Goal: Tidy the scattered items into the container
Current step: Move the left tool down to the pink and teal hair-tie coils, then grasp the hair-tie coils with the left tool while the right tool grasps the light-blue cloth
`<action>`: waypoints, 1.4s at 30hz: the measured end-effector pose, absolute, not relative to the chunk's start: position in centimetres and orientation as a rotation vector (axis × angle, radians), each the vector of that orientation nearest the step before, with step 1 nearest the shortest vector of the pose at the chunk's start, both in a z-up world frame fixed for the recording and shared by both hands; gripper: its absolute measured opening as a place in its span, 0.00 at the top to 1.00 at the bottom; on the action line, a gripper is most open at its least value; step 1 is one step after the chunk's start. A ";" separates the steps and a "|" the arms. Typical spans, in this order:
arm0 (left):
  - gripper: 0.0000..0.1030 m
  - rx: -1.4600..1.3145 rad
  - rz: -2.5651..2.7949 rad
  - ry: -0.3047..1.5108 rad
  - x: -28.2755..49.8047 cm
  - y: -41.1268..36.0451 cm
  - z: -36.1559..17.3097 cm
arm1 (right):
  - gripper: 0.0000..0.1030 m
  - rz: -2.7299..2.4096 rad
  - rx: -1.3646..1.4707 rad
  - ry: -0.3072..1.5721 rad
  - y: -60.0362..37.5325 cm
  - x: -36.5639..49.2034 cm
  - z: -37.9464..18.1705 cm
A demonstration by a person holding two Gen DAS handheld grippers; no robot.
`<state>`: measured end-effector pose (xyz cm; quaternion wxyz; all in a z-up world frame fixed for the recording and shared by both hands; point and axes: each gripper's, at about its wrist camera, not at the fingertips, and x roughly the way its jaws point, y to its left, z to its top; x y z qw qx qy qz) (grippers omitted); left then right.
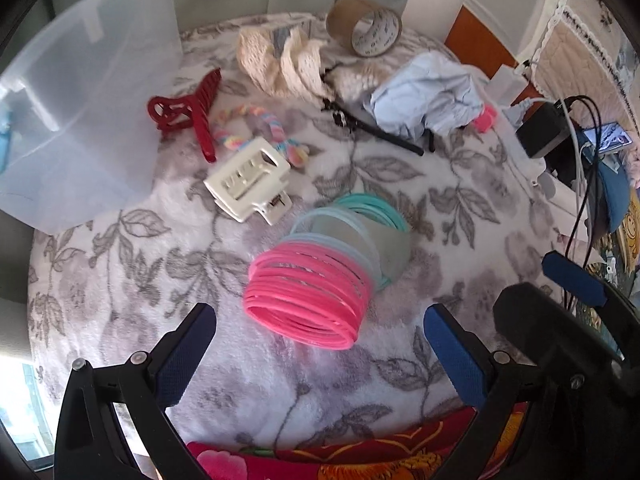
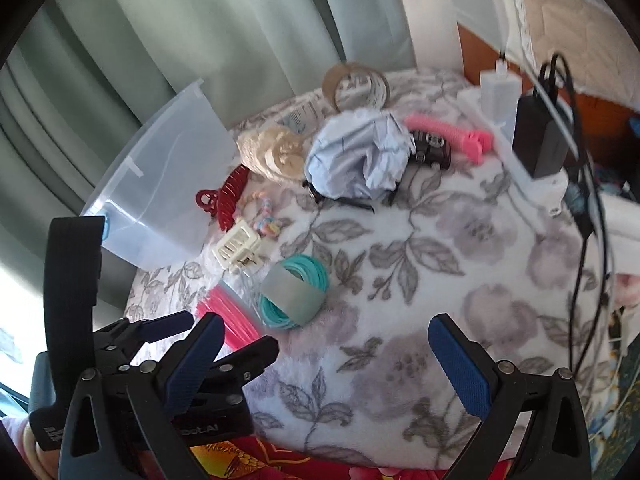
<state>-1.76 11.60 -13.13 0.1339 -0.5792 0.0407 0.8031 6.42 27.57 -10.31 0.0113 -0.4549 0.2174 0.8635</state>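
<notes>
Hovering with jaws apart, the left gripper [image 1: 320, 344] is being held over the stack of pink, blue and teal bangles [image 1: 320, 272] lying on the floral blanket [image 1: 460, 208]. The right gripper [image 2: 326, 354] is also being held spread, empty. The translucent container [image 1: 80, 100] is sitting at ten o'clock, beside the red claw clip [image 1: 188, 112] and the white claw clip [image 1: 252, 180].

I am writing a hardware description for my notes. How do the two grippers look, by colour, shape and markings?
Both the left gripper and the right gripper have black plastic frames with silver screws and two long blue textured pads. In the right wrist view, the left gripper body shows partly hidden white lettering and a black strap.
</notes>
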 end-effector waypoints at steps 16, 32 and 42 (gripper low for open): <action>0.41 -1.665 2.249 0.114 -3.0 12.6 -14.5 | 0.00 2.619 -1.587 0.725 28.5 3.4 -12.9; 0.37 -1.647 2.175 0.047 -4.7 13.4 -14.4 | 0.00 2.614 -1.371 0.848 33.4 -5.2 -11.7; 0.31 -1.646 2.165 0.100 -5.1 15.3 -14.9 | 0.23 2.575 -1.358 0.973 33.8 -7.1 -13.3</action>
